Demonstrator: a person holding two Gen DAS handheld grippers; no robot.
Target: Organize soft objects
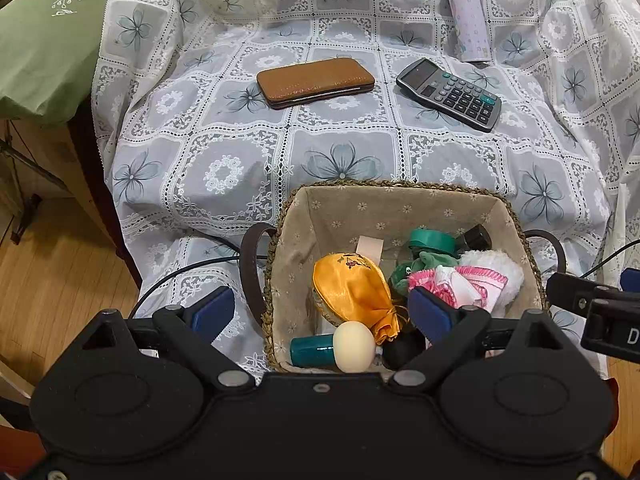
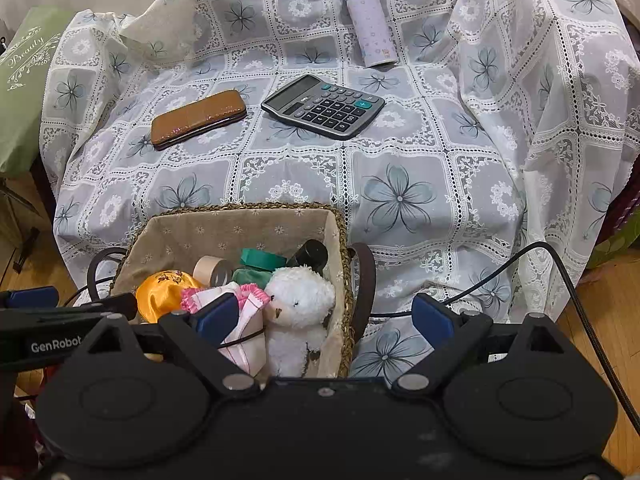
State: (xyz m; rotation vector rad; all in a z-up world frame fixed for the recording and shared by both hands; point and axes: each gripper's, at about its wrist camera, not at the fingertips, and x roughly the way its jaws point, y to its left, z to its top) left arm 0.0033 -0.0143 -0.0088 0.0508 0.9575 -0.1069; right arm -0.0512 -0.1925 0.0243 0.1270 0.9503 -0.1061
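The soft things sit together in the lined woven basket (image 2: 340, 236) at the near edge of the cloth-covered surface (image 2: 400, 152): a white plush bear (image 2: 298, 304) against the right wall, a pink-edged folded cloth (image 2: 248, 320) touching it, a yellow satin pouch (image 1: 352, 288) to the left, and a green fabric piece (image 1: 424, 266) behind them; mixed in with them are hard items, a roll of beige tape (image 2: 214, 270), a green tape roll (image 1: 432, 240), a black cap (image 1: 476, 238) and a teal-handled wooden mushroom shape (image 1: 336, 350).

The left tongs (image 1: 320, 312) hang open over the basket's left half with nothing between the blue pads; the right tongs (image 2: 326, 316) are likewise spread wide and empty, straddling the basket's right wall.

Farther out on the cloth lie a brown wallet (image 1: 316, 82), a calculator (image 1: 450, 94) and a lilac bottle (image 1: 468, 20), well apart from the basket.

The likely trouble is crowding; a grab at the bear could pinch the pink cloth with it, or drag the lining; the satin pouch looks slippery and may slide from the pads; the two tongs, close side by side, could knock together; a cable (image 2: 560, 276) trailing beside the basket could snag.
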